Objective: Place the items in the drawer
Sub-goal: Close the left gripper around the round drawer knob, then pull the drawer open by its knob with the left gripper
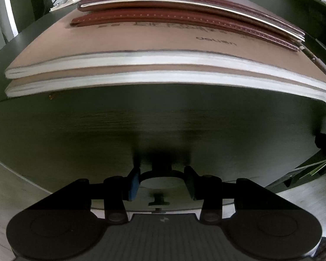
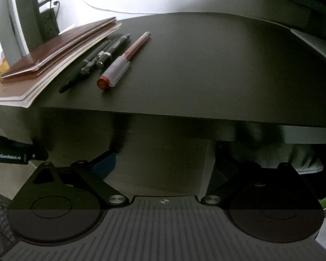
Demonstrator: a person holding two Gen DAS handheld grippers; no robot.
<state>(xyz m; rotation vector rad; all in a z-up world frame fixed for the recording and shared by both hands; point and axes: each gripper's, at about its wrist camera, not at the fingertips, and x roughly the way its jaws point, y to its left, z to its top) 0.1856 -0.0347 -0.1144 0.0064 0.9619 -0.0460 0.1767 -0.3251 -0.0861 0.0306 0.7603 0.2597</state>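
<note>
Dark drawer handle point(image 1: 161, 173) seemingly between left claw point(image 1: 163, 182) pads.

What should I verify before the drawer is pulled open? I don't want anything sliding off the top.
1. Left gripper closed on the drawer handle: ok, a pad sits on each side of it.
2. Right gripper empty: ok, jaws wide, nothing between them.
3. Notebook stack lying flat on the cabinet top: ok.
4. Red pen safe from rolling: cannot tell.
5. Drawer's path clear of the right gripper: cannot tell; it sits close to the cabinet front.
</note>
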